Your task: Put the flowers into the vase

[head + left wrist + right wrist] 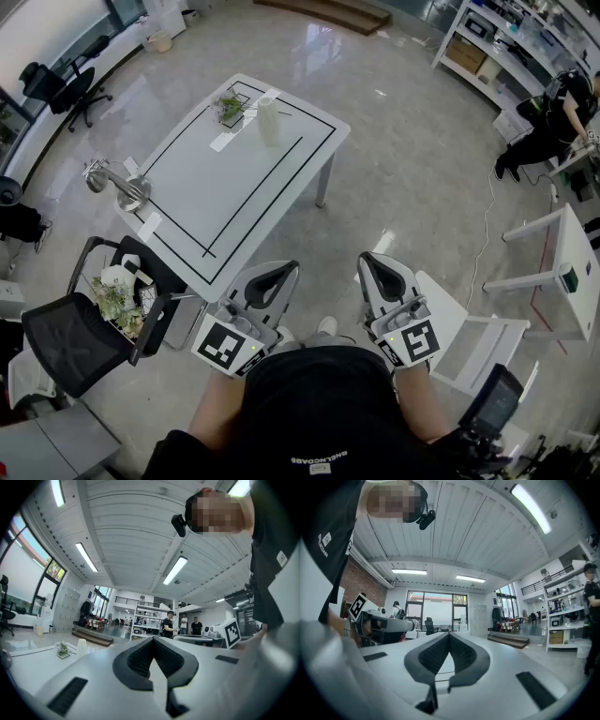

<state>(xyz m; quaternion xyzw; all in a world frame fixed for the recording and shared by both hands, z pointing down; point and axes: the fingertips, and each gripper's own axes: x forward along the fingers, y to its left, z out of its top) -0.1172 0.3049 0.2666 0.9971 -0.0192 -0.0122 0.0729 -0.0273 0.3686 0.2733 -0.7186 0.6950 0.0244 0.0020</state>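
A white vase (269,122) stands upright at the far end of the white table (234,202), which is marked with black lines. A small bunch of green and white flowers (230,108) lies just left of the vase. In the left gripper view the flowers (61,648) and the vase (82,646) show small and far off at the left. My left gripper (281,270) and right gripper (372,260) are held level close to my body, short of the table's near corner. Both are shut with nothing between the jaws, as the left gripper (152,641) and right gripper (449,637) show in their own views.
A black chair (70,342) at my left carries a basket of more flowers (117,302). A metal stand (120,187) sits by the table's left edge. White frames (553,267) and a white stand (469,342) are at my right. A person (561,111) works far back right.
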